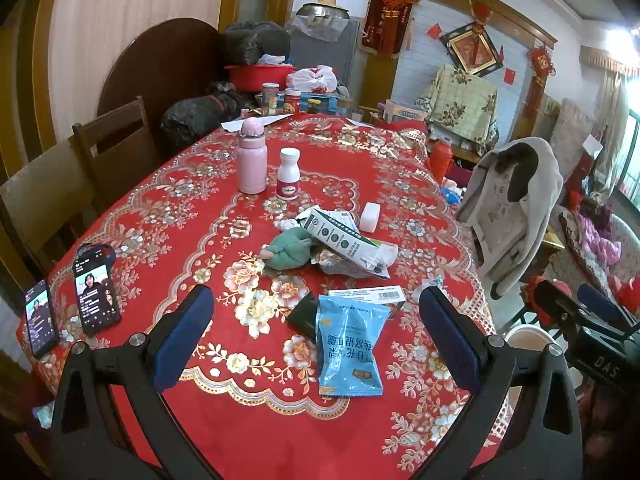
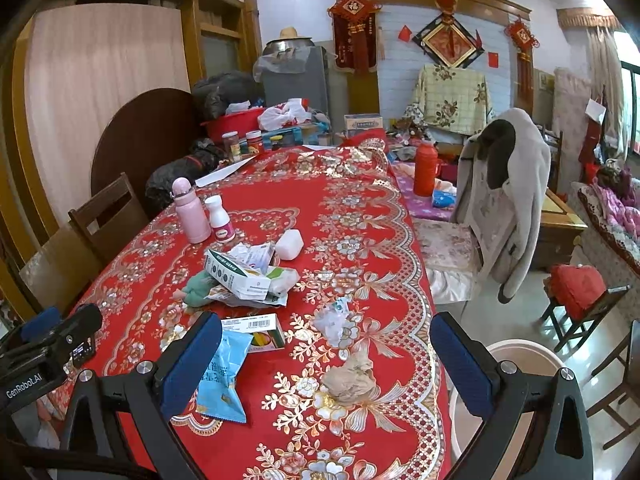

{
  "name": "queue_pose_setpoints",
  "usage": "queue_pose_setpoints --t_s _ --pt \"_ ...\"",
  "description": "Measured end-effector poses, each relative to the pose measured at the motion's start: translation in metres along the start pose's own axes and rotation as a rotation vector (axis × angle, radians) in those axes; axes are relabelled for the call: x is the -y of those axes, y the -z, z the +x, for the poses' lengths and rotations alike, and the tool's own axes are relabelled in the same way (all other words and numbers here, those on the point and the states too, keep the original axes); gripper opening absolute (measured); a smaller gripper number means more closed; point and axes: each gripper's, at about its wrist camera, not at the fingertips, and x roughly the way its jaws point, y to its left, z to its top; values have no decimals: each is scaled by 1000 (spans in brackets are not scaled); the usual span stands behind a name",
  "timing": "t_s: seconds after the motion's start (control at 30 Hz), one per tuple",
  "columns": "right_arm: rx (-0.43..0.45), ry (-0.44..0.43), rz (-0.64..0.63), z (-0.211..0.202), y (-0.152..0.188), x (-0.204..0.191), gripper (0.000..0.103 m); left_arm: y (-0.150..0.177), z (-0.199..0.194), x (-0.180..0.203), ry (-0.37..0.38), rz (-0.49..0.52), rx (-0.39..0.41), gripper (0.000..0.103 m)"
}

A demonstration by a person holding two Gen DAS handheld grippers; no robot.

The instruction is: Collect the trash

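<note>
The left gripper [image 1: 318, 336] hovers with its jaws spread wide, holding nothing. The right gripper [image 2: 326, 360] is likewise wide apart and empty.

The black camera body of the left gripper [image 2: 44, 350], seen in the right wrist view, reads "GenRobot.AI". The black right gripper body [image 1: 604, 354] shows the letters "DAS". A red knotted wall hanging [image 2: 354, 8] bears the character "福". A white cardboard box [image 2: 256, 325] carries a barcode, digits unreadable.
</note>
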Motion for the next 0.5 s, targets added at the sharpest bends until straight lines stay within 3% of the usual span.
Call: queue_pose_setpoints --t_s 0.5 --pt "-3 -2 2 -1 2 4 103 3 -2 6 1 0 -4 102"
